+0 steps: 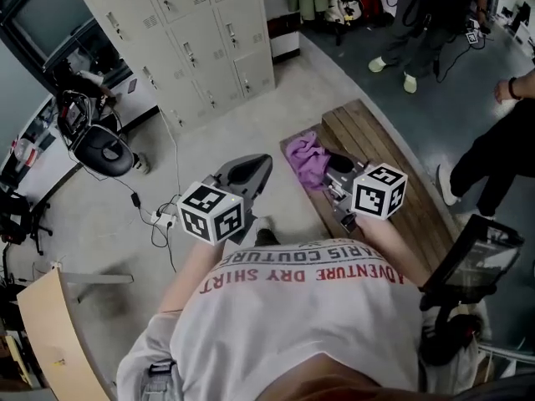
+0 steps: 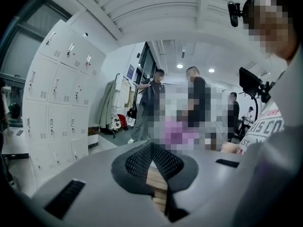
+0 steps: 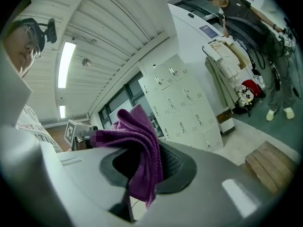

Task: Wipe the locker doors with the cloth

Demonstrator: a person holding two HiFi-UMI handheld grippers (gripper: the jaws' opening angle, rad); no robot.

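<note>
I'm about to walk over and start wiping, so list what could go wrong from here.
1. The cloth hangs bunched from the fingers of the right gripper and may slip out during wiping.
2. Cables lie on the floor towards the lockers; you could trip on them.

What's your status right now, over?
Left gripper shut, empty. Right gripper shut on purple cloth. Lockers ahead, not yet reached. Cables on floor between.

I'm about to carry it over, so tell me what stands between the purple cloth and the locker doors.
Nothing visible does. The right gripper is shut on the crumpled purple cloth, and only bare pale floor lies between it and the grey metal lockers. The black office chair stands off to one side.
</note>
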